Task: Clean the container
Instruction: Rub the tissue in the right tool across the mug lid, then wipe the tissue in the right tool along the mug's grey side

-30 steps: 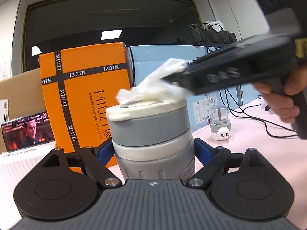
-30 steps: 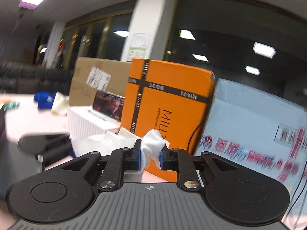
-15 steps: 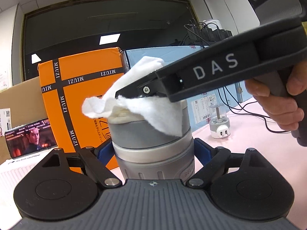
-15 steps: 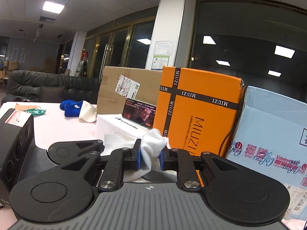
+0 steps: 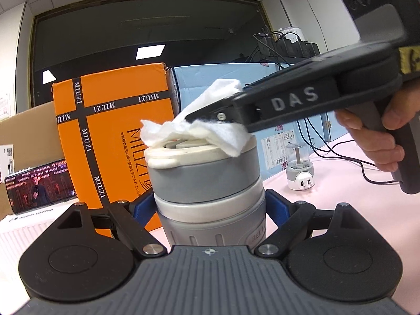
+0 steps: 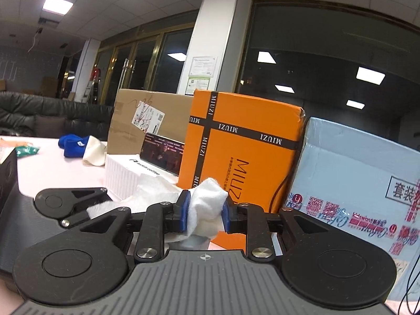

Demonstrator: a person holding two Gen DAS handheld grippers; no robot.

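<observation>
Grey and rigid, the container [image 5: 210,197] stands upright, clamped round its smooth, likely slippery body by the left gripper [image 5: 210,210], while the right gripper [image 6: 204,211], jaws easing apart, pinches a soft white cloth [image 5: 210,128] onto its cream lid [image 5: 183,157].

Colours, both wrist views

Flask [image 5: 210,183]: grey body, cream bands and lid. Wipe [image 5: 210,128]: white. Grippers: black, blue pads [image 6: 183,211]; right one's side lettered "DAS" in grey. Box [image 5: 110,136]: orange, black crossed bands with white "MIUZI". Next box [image 6: 354,168]: pale blue, red print. Bench [image 5: 341,183]: pale pink. Far cloth [image 6: 72,144]: blue.
</observation>
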